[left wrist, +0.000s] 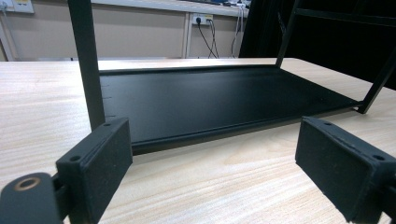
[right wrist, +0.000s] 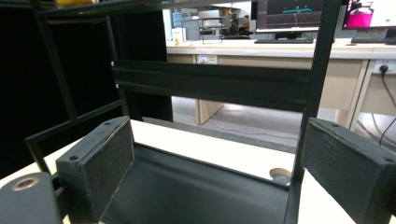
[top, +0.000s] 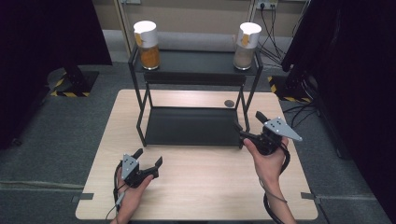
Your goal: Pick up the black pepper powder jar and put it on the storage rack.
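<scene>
— Two grippers, how set?
— Left gripper (top: 150,160) wide apart, empty, over the near-left table (top: 205,186); right gripper (top: 250,122) wide apart, empty, just beside the black rack's (top: 191,126) near-right leg.
— And the jars?
— Orange-filled jar (top: 147,39) and pale-filled jar (top: 246,39) stand on the far top shelf.

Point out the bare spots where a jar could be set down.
The rack's lower shelf is bare. So is the top shelf between the orange jar and pale jar. The table between left gripper and right gripper is free.
</scene>
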`<move>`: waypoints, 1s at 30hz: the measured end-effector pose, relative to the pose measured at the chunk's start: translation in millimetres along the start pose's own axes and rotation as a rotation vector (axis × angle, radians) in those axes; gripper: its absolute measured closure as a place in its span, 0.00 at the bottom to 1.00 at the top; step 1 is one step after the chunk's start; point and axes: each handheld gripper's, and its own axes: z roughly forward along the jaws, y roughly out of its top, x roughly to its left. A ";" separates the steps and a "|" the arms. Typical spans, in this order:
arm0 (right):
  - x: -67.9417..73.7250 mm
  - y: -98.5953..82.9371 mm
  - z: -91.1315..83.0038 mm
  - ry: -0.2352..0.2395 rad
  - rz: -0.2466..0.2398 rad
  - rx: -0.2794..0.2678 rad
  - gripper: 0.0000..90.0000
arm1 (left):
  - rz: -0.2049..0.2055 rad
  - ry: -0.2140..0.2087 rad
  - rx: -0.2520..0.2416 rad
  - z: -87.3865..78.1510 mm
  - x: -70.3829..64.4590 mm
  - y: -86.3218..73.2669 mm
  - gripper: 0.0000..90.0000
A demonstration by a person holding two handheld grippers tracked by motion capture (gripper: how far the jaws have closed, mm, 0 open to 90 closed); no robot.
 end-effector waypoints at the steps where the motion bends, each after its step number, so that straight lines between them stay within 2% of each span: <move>1: 0.0 -2.8 -0.5 0.001 0.000 0.001 0.10 | 0.000 0.000 -0.001 0.0 0.0 -0.1 0.11; 12: -1.0 -31.4 -4.6 0.027 0.039 0.015 0.11 | -0.002 0.000 -0.001 -0.3 0.4 -0.2 0.12; 24: -1.5 -67.9 -9.7 0.029 0.081 0.097 0.11 | -0.001 0.001 0.000 -0.2 0.1 -0.1 0.11; 30: 0.2 -86.9 -12.8 0.031 0.085 0.110 0.11 | -0.002 0.001 -0.001 -0.3 0.2 -0.2 0.11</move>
